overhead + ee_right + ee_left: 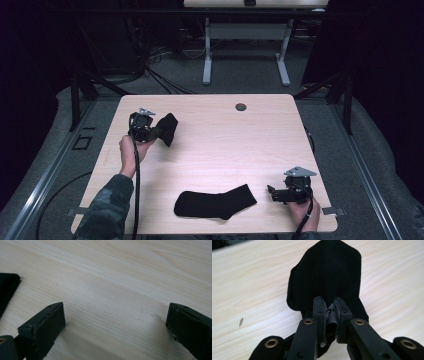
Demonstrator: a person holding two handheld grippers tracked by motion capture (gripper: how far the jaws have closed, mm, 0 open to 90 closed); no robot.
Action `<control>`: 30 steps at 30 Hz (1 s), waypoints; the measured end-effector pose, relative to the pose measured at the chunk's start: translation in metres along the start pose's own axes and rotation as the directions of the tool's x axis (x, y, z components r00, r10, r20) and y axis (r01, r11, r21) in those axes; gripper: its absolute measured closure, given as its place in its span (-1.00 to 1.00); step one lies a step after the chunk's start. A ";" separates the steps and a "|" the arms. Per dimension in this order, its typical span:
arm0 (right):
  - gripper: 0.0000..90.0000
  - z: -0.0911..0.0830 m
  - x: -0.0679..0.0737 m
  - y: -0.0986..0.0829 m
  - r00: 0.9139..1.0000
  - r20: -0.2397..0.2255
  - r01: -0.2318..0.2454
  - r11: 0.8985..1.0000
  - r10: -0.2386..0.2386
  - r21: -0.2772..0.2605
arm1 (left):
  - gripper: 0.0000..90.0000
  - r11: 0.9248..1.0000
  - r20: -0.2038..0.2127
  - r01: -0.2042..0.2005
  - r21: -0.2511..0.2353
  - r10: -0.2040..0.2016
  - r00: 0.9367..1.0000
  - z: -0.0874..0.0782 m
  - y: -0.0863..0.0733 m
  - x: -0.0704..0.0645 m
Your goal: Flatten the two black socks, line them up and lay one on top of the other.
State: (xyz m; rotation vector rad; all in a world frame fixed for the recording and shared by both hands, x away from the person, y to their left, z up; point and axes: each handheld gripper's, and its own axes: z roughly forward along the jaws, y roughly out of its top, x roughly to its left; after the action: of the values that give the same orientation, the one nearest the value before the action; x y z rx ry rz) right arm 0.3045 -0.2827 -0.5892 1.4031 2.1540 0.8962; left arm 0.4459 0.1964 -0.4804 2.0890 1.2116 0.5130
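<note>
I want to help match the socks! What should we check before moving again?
1. Left hand-held gripper shut on the held sock: ok.
2. Held sock free of the table: cannot tell.
3. Right hand-held gripper open with nothing in it: ok.
4. Flat sock lying spread near the front edge: ok.
5. Right hand-held gripper lined up on the flat sock: not ok, it sits beside the sock.

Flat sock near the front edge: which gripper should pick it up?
Right. The right gripper is open, empty and just beside the flat sock, while the left gripper is already shut on the other sock farther away.
</note>
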 end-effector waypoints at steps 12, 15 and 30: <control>-0.96 0.000 0.000 0.000 1.000 0.000 -0.001 1.000 0.001 -0.001 | 0.82 0.986 0.162 -0.156 0.055 0.146 0.976 0.014 -0.024 -0.092; -0.96 0.000 0.000 0.000 1.000 0.000 -0.001 1.000 0.001 -0.001 | 0.80 0.984 0.210 -0.152 0.090 0.131 0.969 0.031 -0.038 -0.107; -0.96 0.000 0.000 0.000 1.000 -0.001 0.000 1.000 0.000 0.000 | 0.00 0.994 0.165 -0.086 0.063 0.075 0.983 0.010 -0.037 -0.072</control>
State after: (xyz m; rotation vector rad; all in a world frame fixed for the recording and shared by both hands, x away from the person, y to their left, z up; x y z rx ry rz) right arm 0.3045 -0.2827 -0.5891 1.4027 2.1548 0.8963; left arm 0.3939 0.1429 -0.5140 2.1998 1.0685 0.3329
